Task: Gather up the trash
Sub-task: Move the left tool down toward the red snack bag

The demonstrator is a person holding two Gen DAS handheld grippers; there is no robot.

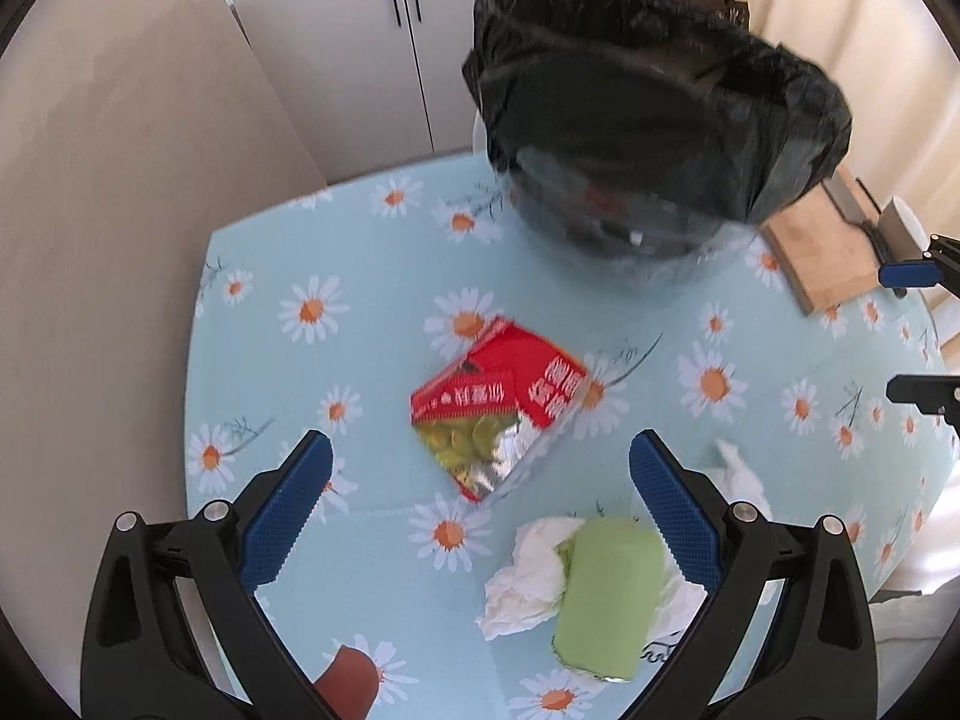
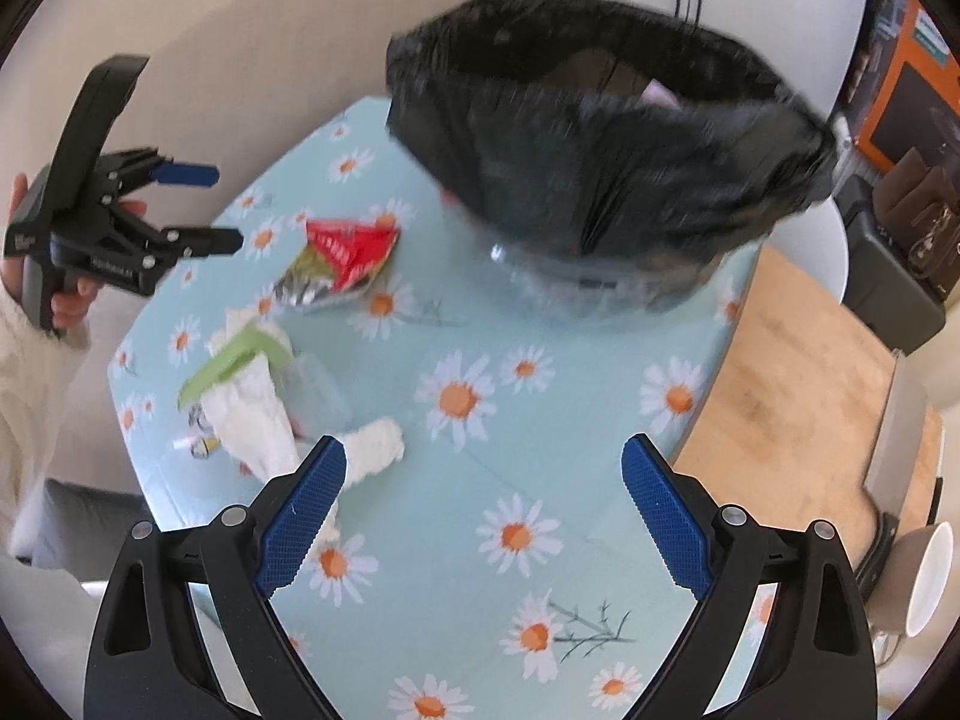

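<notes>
A bin lined with a black bag (image 1: 648,138) stands at the far side of the daisy tablecloth (image 1: 336,252); it also shows in the right wrist view (image 2: 600,144). A red snack wrapper (image 1: 492,402) lies in the middle, ahead of my open, empty left gripper (image 1: 480,474). A green packet (image 1: 606,594) lies on crumpled white tissues (image 1: 528,570) by my left gripper's right finger. In the right wrist view the wrapper (image 2: 342,258), the green packet (image 2: 234,360) and the tissues (image 2: 258,414) lie to the left. My right gripper (image 2: 483,480) is open and empty above the cloth.
A wooden board (image 1: 822,240) lies right of the bin, with a white mug (image 2: 924,582) at the right edge. The left gripper (image 2: 204,204) hovers at the table's left side in the right wrist view. Cupboards (image 1: 372,48) stand behind.
</notes>
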